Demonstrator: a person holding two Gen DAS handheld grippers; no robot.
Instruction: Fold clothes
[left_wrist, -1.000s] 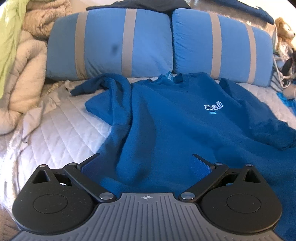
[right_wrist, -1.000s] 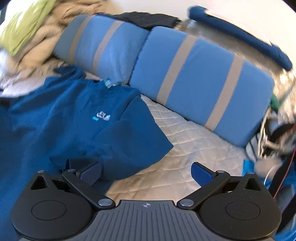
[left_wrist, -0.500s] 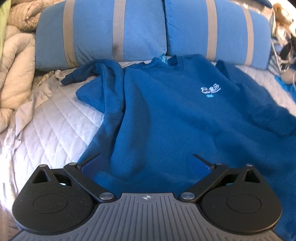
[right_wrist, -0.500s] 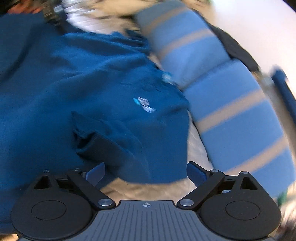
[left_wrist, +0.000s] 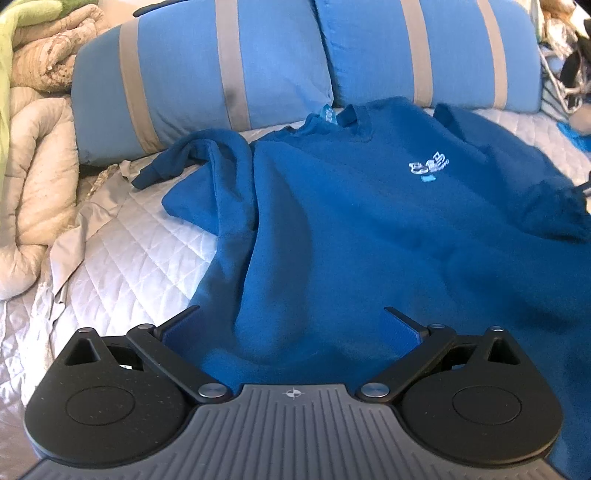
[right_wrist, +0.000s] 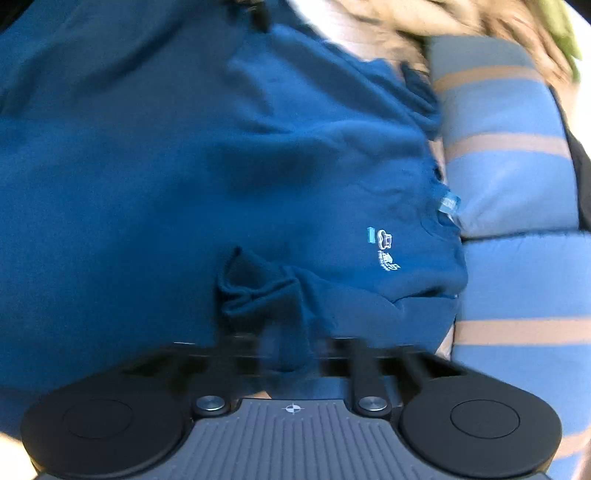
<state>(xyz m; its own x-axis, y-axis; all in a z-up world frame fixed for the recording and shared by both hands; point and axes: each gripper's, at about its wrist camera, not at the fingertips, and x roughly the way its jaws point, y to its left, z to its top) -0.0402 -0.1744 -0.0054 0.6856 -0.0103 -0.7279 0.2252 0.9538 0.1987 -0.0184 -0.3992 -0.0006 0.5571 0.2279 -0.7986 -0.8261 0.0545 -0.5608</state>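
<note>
A dark blue sweatshirt (left_wrist: 369, 229) with a small pale chest logo lies face up on the bed, its collar toward the pillows. Its left sleeve (left_wrist: 221, 162) is bunched and folded inward. My left gripper (left_wrist: 291, 325) stands open just above the lower body of the sweatshirt, with fabric below the fingers but nothing pinched. In the right wrist view the sweatshirt (right_wrist: 184, 166) appears turned sideways. My right gripper (right_wrist: 291, 354) is shut on the crumpled right sleeve (right_wrist: 258, 291) near its cuff; the fingers are motion-blurred.
Two blue pillows with tan stripes (left_wrist: 229, 66) (left_wrist: 424, 48) stand behind the collar. A beige comforter (left_wrist: 33, 147) is heaped at the left. The white quilted bed cover (left_wrist: 122, 251) shows left of the sweatshirt. Clutter (left_wrist: 569, 74) sits at the far right.
My right gripper rolled strongly, moved over the right sleeve and went from wide open to shut on it. The left gripper stayed open and barely shifted.
</note>
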